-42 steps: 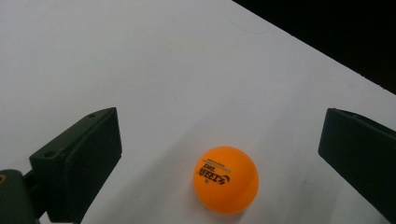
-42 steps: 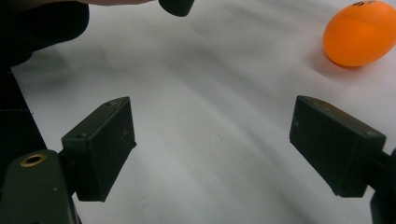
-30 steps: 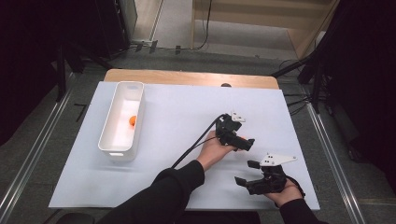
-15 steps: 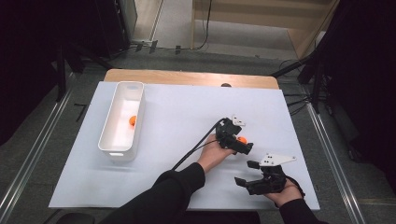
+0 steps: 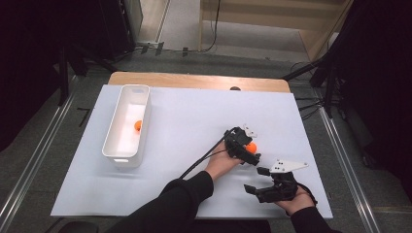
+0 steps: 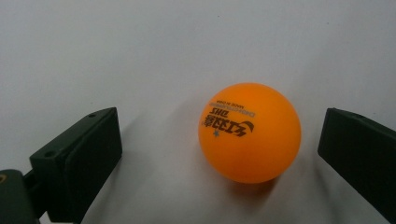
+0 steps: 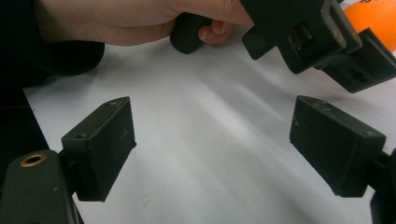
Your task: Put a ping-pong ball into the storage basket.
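Observation:
An orange ping-pong ball (image 6: 250,132) with dark print lies on the white table sheet between the jaws of my left gripper (image 6: 219,140). The jaws stand wide open on either side, clear of the ball. From the high view, that ball (image 5: 251,146) and the left gripper (image 5: 248,148) sit at the right of the sheet. My right gripper (image 5: 256,180) rests just nearer and to the right, open with nothing between its jaws. The right gripper view looks past its own gripper (image 7: 212,135) to the left gripper (image 7: 317,37) and the ball (image 7: 378,18).
A long white bin (image 5: 116,121) stands at the left of the sheet with another orange ball (image 5: 138,125) inside. The white sheet (image 5: 194,111) covers a wooden table whose back edge (image 5: 194,81) shows. A black cable (image 5: 199,162) trails from the left gripper.
My left gripper has shifted slightly right and nearer, settling around the orange ball, which now shows between its jaws. The right gripper has stayed put.

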A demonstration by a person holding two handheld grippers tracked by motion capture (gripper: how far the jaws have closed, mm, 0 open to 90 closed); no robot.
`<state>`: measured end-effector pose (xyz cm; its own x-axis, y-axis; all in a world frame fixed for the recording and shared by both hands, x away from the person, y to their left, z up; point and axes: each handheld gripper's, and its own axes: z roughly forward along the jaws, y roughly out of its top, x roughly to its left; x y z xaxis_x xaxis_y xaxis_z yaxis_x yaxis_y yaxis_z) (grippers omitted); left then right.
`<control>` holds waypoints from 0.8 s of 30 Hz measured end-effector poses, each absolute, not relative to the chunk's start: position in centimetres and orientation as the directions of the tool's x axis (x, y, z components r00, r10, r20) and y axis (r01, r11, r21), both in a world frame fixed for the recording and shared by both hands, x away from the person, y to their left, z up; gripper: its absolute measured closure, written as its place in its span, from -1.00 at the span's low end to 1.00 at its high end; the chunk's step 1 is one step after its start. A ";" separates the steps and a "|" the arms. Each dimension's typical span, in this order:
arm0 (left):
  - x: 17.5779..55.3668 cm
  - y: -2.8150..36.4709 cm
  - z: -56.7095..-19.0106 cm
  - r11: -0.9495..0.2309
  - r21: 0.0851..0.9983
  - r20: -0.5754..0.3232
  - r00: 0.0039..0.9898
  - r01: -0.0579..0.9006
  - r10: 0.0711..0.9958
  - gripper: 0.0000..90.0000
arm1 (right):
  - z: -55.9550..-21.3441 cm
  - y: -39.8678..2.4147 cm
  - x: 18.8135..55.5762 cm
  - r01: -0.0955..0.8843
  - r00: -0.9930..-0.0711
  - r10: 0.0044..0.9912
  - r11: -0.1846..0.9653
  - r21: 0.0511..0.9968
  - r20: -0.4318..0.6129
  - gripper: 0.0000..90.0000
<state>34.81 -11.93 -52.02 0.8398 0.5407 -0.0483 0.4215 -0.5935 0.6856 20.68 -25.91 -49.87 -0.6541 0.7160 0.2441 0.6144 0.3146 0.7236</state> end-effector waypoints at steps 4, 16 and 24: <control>34.7 -12.1 -52.1 -0.615 0.678 -0.017 0.844 0.404 0.536 -1.00 | -49.9 -25.9 20.7 0.616 -0.652 0.717 0.312 0.723 0.246 -0.72; 34.3 -12.4 -52.2 -0.629 0.676 0.029 0.839 0.384 0.543 -0.93 | -49.9 -25.9 20.7 0.615 -0.653 0.717 0.316 0.722 0.242 -0.72; 33.8 -12.1 -52.1 -0.628 0.698 0.027 0.864 0.344 0.504 -0.60 | -49.9 -25.9 20.7 0.615 -0.654 0.717 0.318 0.722 0.242 -0.72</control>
<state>33.83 -12.10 -52.05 0.8635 0.5036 0.0272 0.3440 -0.6276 0.6985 20.73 -25.86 -49.93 -0.6541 0.7168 0.2417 0.6149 0.3178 0.7218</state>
